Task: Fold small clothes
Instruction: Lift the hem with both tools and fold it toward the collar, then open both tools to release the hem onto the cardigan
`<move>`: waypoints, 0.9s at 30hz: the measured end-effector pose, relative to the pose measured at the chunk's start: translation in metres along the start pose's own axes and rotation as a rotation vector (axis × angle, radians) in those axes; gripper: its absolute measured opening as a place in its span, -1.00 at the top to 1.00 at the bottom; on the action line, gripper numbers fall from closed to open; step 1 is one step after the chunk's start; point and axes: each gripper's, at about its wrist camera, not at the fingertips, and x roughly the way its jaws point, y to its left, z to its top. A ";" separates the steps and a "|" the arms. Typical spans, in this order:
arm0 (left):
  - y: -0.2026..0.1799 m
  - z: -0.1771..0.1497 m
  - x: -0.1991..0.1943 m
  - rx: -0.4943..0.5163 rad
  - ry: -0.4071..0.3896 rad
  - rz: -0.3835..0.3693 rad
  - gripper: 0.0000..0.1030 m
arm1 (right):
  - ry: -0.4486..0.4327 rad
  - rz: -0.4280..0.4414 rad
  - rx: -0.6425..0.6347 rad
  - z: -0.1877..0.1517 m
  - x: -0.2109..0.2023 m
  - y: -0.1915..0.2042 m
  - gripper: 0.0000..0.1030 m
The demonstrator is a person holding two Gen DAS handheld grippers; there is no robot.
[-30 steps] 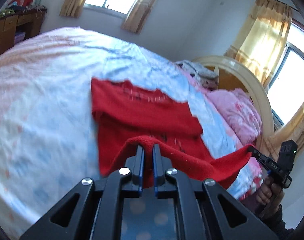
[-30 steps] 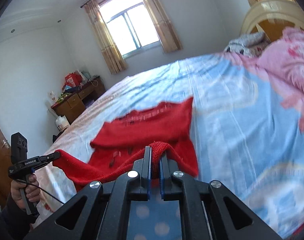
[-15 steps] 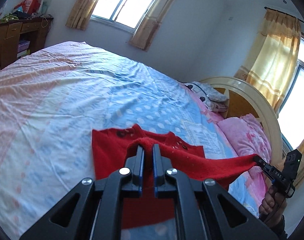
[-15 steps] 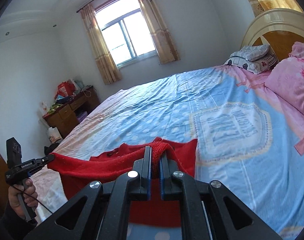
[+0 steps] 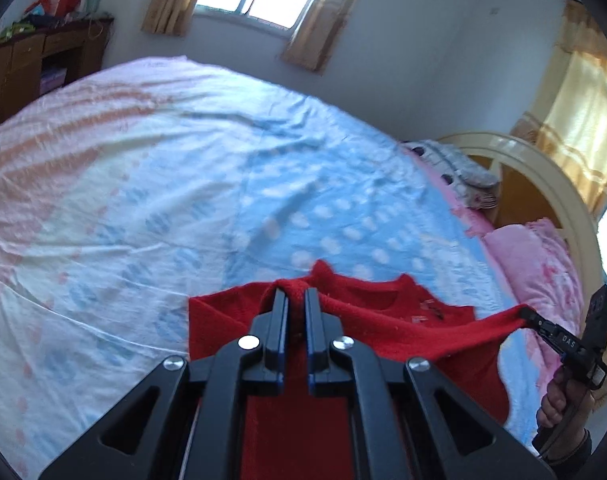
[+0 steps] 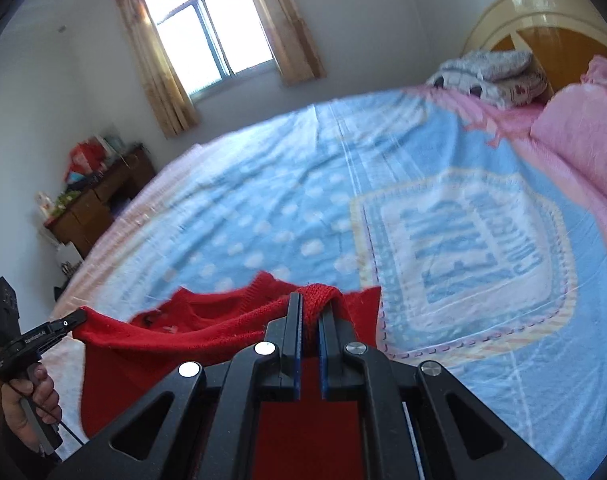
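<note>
I have the left gripper [image 5: 294,300] pinched on one corner of the red knitted top [image 5: 387,332] and the right gripper [image 6: 311,304] pinched on the other, the edge stretched taut between both jaws. Ahead of the jaws lies the neckline, flat on the bedspread [image 5: 183,184]. I judge the fold roughly midway: hem carried over, not laid down; release and later folds remain.

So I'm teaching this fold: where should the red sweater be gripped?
Judging by how it hangs, grip the red sweater at the two ends of one edge, coming from the near side; the left gripper and right gripper hold it taut there.
</note>
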 end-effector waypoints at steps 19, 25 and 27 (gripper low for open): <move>-0.024 -0.045 0.006 0.258 0.057 0.261 -0.09 | 0.310 -0.006 -0.333 -0.047 0.073 0.076 0.12; 0.004 -0.033 0.032 0.178 0.047 0.420 -0.09 | 0.284 -0.062 -0.326 -0.032 0.116 0.090 0.12; 0.020 -0.029 0.034 0.098 0.053 0.416 -0.09 | 0.267 -0.102 -0.267 -0.023 0.123 0.082 0.12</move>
